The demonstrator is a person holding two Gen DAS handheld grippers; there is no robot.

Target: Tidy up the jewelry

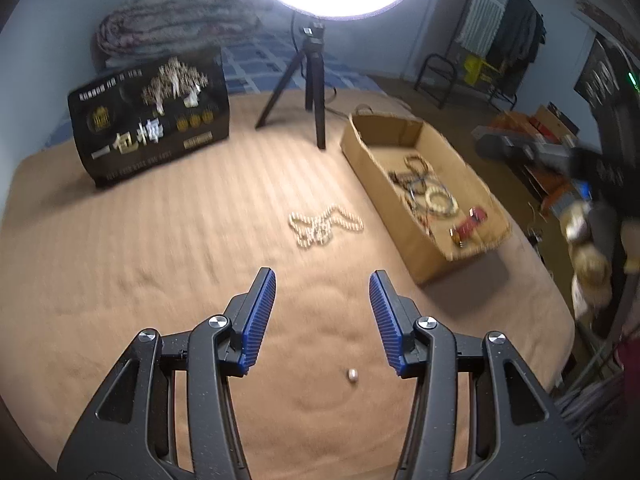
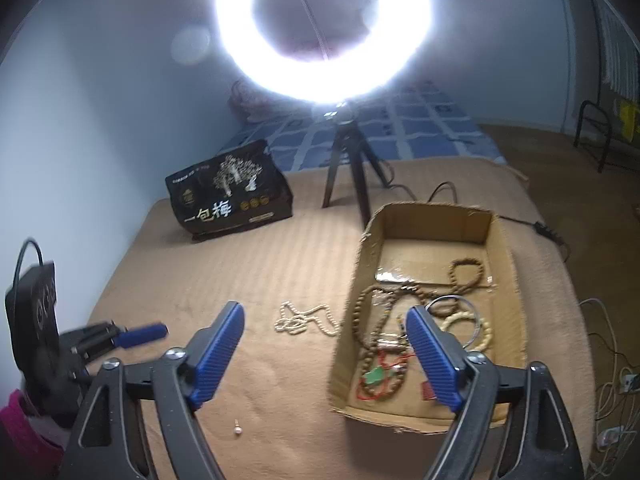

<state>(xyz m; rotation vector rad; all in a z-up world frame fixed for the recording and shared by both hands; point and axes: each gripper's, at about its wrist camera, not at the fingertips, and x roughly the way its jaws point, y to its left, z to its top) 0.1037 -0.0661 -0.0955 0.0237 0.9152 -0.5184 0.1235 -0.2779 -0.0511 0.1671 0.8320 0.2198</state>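
A cream pearl necklace (image 1: 325, 226) lies in a heap on the tan blanket, left of a cardboard box (image 1: 404, 240); it also shows in the right wrist view (image 2: 304, 320). The box (image 2: 516, 300) holds several bead bracelets, bangles and a red-corded green pendant (image 2: 374, 378). A small loose pearl earring (image 1: 353, 375) lies between my left gripper's fingers on the blanket, and shows in the right wrist view (image 2: 237, 432). My left gripper (image 1: 322, 282) is open and empty above the blanket. My right gripper (image 2: 326, 314) is open and empty, over the box's left edge.
A black snack bag (image 1: 150, 120) stands at the back left. A ring light on a tripod (image 1: 312, 92) stands behind the box. The bed edge drops off at the right, with cables and clutter on the floor (image 2: 612, 400).
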